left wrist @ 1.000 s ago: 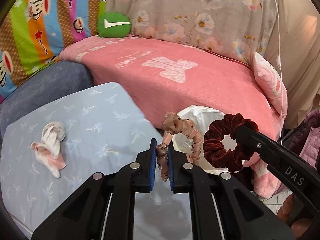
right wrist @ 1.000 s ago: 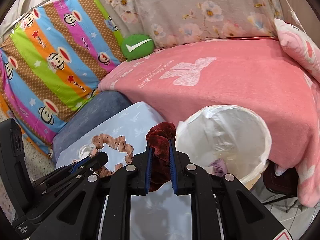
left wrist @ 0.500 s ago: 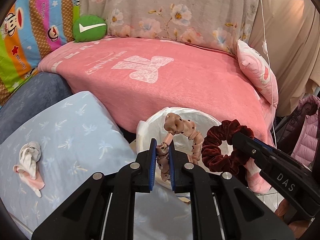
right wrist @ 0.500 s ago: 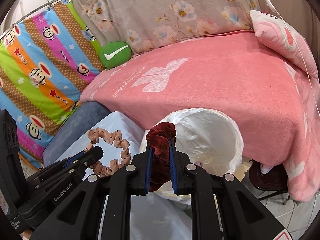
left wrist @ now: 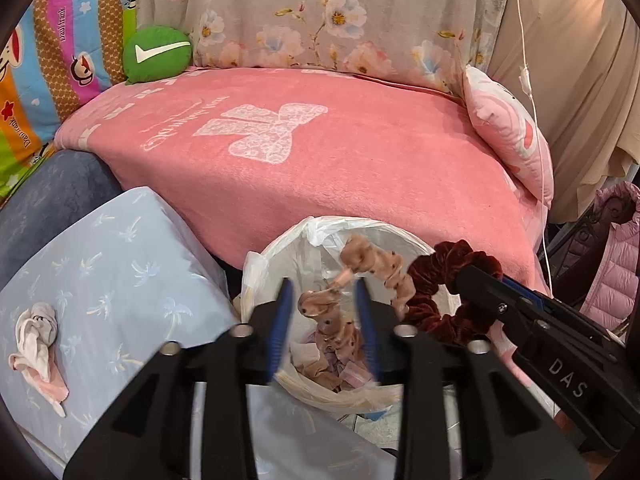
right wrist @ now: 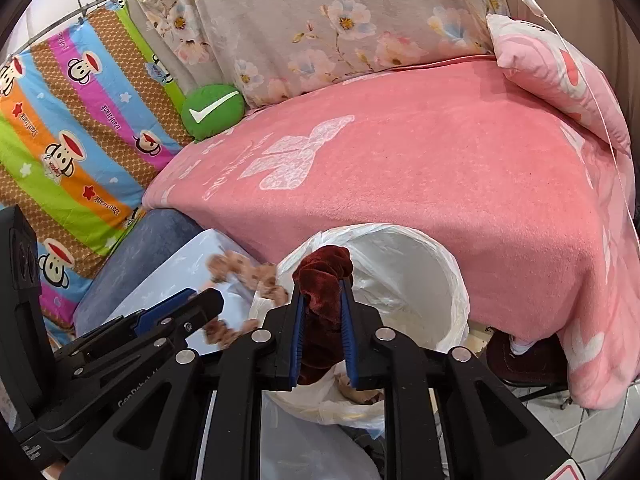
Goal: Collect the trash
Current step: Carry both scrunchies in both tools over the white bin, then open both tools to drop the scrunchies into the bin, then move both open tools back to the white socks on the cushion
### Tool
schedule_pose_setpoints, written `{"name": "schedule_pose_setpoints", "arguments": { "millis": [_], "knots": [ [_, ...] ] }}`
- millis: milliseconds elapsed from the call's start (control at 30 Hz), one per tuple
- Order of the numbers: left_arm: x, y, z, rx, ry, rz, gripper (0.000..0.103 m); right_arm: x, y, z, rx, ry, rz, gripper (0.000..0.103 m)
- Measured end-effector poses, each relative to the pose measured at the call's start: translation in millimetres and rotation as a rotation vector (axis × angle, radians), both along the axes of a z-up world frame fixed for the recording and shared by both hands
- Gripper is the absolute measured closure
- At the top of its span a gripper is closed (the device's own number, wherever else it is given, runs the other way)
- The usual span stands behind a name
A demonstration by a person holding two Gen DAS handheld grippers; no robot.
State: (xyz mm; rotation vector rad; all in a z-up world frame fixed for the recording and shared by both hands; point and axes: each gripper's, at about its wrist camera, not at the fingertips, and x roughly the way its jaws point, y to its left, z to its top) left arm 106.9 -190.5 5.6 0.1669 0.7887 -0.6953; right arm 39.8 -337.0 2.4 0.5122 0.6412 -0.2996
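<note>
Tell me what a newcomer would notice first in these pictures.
First, the white-lined trash bin at the foot of the pink blanket. Above it the left gripper, whose jaws have just been opening, lets the spotted beige scrunchie go. Beside it the right gripper pinches a dark red velvet scrunchie.

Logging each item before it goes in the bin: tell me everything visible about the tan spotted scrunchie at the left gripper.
The tan spotted scrunchie is a gathered ring of soft pinkish-tan fabric with small dark dots. It hangs blurred over the mouth of the white-lined bin, between the left gripper's blue pads, whose jaws have just been opening and no longer press it. It looks released. Its far side lies beside the dark red scrunchie.
</note>
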Motion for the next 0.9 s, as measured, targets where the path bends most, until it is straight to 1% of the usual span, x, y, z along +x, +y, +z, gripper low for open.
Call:
{"name": "schedule_pose_setpoints", "arguments": {
  "millis": [33, 67, 133, 267, 333, 400, 500, 600, 900],
  "knots": [
    [1, 1, 0, -0.002, -0.003, 0.011, 0.041, 1, 1, 0, -0.003, 0.001, -0.002, 0.083],
    [1, 4, 1, -0.008, -0.012, 0.029, 0.036, 1, 1, 1, -0.006, -0.002, -0.003, 0.083],
    [3, 6, 0, -0.008, -0.009, 0.038, 0.035, 4, 1, 2, -0.014, -0.002, -0.004, 0.083],
    [7, 14, -2, -0.005, 0.0, 0.063, 0.036, 4, 4, 4, -0.027, -0.007, -0.005, 0.07],
    [8, 19, -2, -0.006, 0.001, 0.076, 0.035, 3, 6, 4, -0.033, -0.007, -0.003, 0.067],
    [9, 25, -2, -0.009, 0.004, 0.088, 0.035, 5, 9, 5, -0.04, -0.002, 0.006, 0.066],
    [9, 33, -2, -0.012, 0.004, 0.107, 0.035, 8, 19, 7, -0.076, 0.013, 0.019, 0.065],
    [9, 43, -2, -0.013, 0.003, 0.129, 0.035, 10, 29, 11, -0.105, 0.023, 0.038, 0.06],
    [8, 84, -4, -0.017, 0.008, 0.211, 0.035, 17, 72, 16, -0.156, 0.043, 0.118, 0.06]
  ]
}}
